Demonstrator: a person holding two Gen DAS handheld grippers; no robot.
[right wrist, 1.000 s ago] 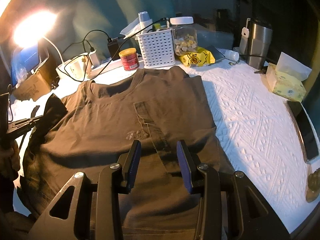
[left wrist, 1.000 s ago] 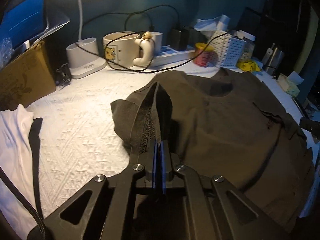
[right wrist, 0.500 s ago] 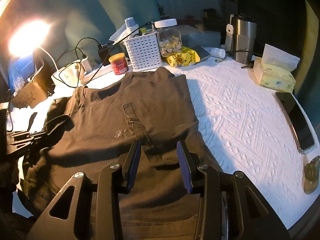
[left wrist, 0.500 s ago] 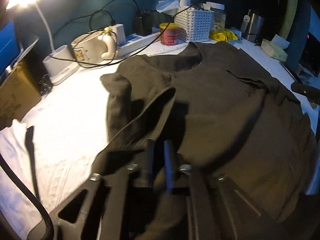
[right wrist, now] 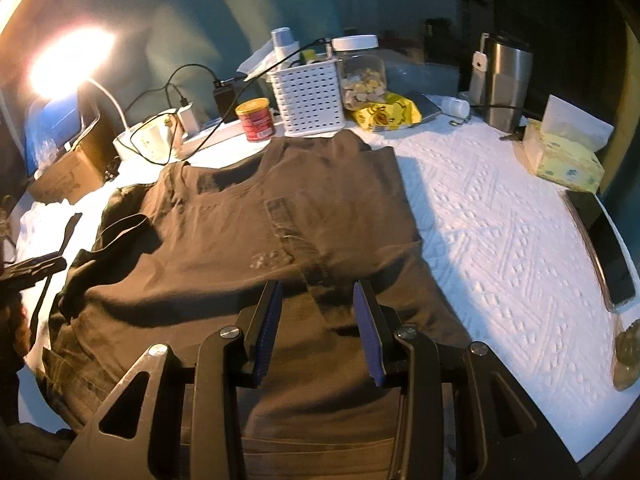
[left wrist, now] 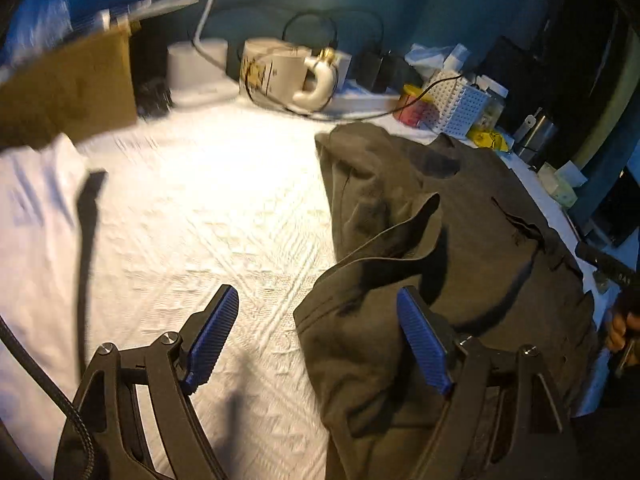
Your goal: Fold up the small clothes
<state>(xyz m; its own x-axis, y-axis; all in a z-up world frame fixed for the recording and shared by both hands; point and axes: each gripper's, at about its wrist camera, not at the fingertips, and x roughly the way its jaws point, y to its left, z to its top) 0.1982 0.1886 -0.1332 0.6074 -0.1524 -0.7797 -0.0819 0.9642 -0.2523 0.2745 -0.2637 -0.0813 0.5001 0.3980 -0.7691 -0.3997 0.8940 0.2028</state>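
Garment: dark olive-brown T-shirt, lying front-up on the white textured table cover, neck hole toward the clutter at the back. A chest pocket shows near the middle.
Fold state: the right-hand side looks already turned in, with a straight edge; the left sleeve lies flopped over the body in a loose, peaked ridge, not flat.
Left gripper: jaws opening, pads apart, nothing pressed between them; one pad over bare cover, the other over the shirt's left edge.
Right gripper: jaws part-way apart, poised over the lower middle of the shirt; I judge no cloth is pinched.
Handling: light, limp knit; will drape and sag from any single pinch and drag along the textured cover. Not fragile, not slippery.
Where to hold: hems, sleeve cuff and shoulder seam, where the layers are doubled; a pinch in mid-panel would only raise a tent.
Edges: hem hangs near or over the table's front edge; I cannot tell how far.
Open room, left: broad bare cover beside the shirt, bounded by white cloth and a cardboard box.
Open room, right: clear strip up to a phone and a tissue box.
Back limit: white basket, red tin, mug and cables stand just beyond the collar.
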